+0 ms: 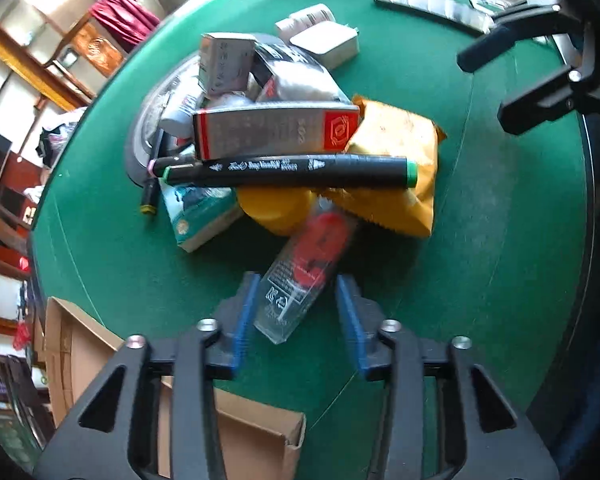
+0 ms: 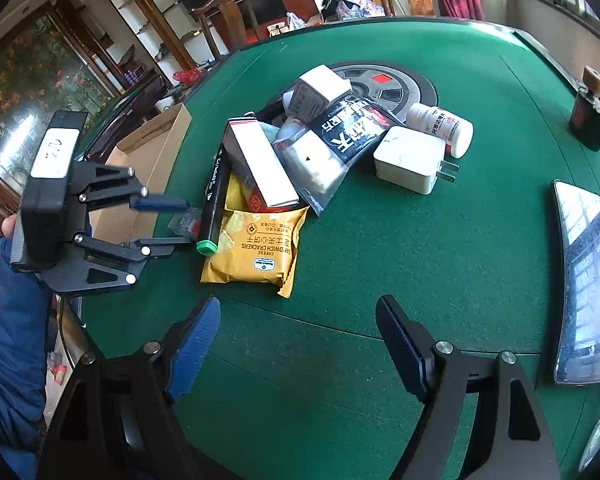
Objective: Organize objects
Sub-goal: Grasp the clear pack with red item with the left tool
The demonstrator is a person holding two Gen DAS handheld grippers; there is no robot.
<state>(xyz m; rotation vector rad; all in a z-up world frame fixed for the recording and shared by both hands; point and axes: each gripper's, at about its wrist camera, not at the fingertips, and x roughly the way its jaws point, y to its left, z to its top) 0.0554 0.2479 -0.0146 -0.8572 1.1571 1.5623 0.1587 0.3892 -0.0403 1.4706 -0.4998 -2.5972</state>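
Clutter sits heaped near the middle of the green felt table (image 1: 500, 240), and the piece nearest the left gripper (image 1: 298, 320) is a clear plastic pack with a red item inside (image 1: 308, 272), its near end lying between the blue pads, its far end tucked under the yellow lid (image 1: 276, 210) and the black marker (image 1: 284, 170). Those fingers stand apart on either side of the pack, not visibly pressing it. The right gripper (image 2: 296, 344) hovers over bare felt, fingers wide apart and holding nothing, with the yellow cracker packet (image 2: 256, 244) just ahead. The pack looks light and fairly stiff, but its glossy walls (thin ones, probably) may slip or buckle under a hard squeeze, so closing across its narrow width near the printed end seems best. Drawing it out could roll the marker off the heap. An open cardboard box (image 1: 236, 428) waits beside the table edge.
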